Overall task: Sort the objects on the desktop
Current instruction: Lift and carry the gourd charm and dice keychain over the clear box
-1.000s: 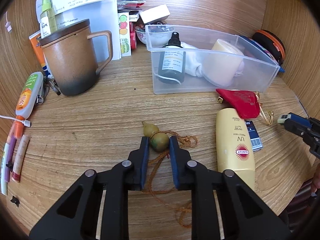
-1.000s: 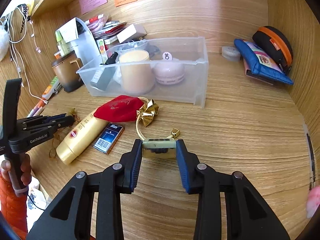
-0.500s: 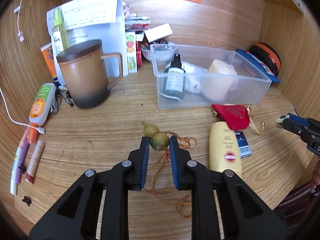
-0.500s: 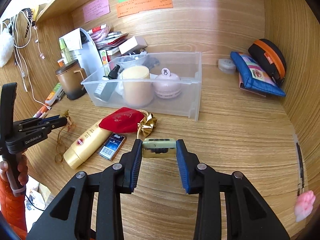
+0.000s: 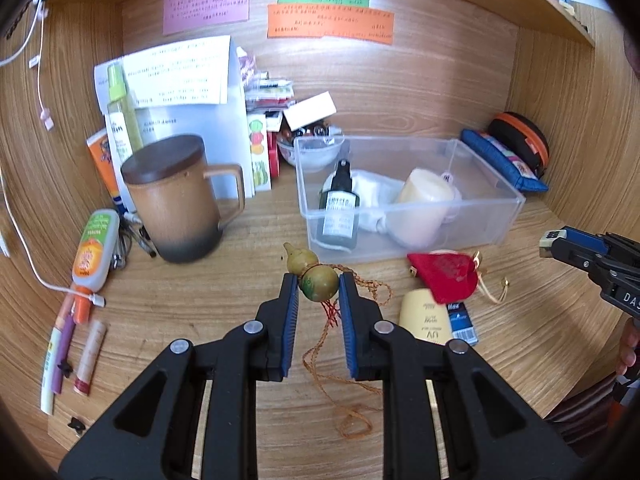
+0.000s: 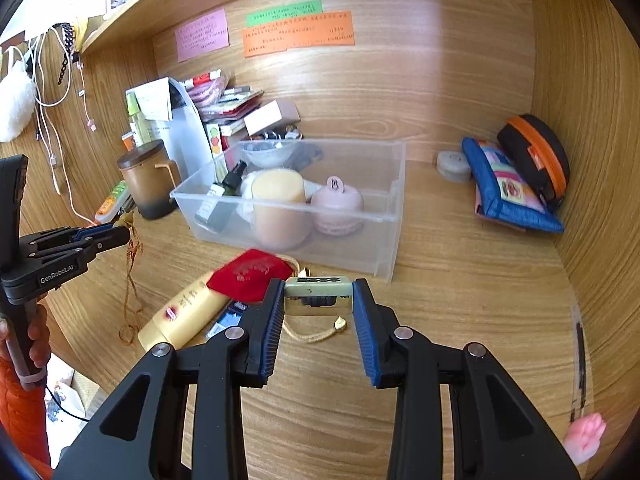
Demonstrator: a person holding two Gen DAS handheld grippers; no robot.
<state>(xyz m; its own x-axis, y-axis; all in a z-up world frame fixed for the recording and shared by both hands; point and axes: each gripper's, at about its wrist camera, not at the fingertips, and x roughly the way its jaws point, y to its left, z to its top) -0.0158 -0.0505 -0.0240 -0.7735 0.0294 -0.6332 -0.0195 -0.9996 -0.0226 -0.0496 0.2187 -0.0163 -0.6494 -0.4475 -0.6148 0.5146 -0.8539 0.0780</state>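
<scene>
The handwriting on the pink, green and orange notes (image 5: 330, 20) on the back wall is too blurred to read. In the left wrist view the yellow sunscreen tube (image 5: 424, 318) at lower right is partly covered by the red pouch (image 5: 444, 276) and cut off by the right finger of the left gripper (image 5: 318, 284). The small blue box (image 5: 462, 320) beside the tube is only partly seen. The far end of the orange cord (image 5: 340, 380) runs under the gripper body.

The clear plastic bin (image 6: 394, 216) stands at centre on the tabletop (image 6: 460, 300). In it lie a dark spray bottle (image 6: 222, 200), tilted with its cap toward the upper left, a cream cylinder (image 6: 280, 204) standing upright, a pink round item (image 6: 338, 208) and white cloth (image 5: 374, 196). A small bowl (image 6: 270, 154) sits at its back edge; whether inside or behind it cannot be told. The lidded brown mug (image 5: 176, 200) stands left of the bin.

The left gripper's fingers pinch a small gourd charm (image 5: 312, 270) at its lower bulb, clear of the tabletop at frame centre. Its long axis tilts, the narrow neck pointing to the upper left. The cord hangs down from it.

The right gripper (image 6: 318, 296) pinches a small pale green and gold rectangular piece (image 6: 318, 286) between its fingers, its long axis running left to right across the frame. It is held above the tabletop, low of centre, in front of the bin. A gold cord (image 6: 316, 334) with a small bell hangs below it.
</scene>
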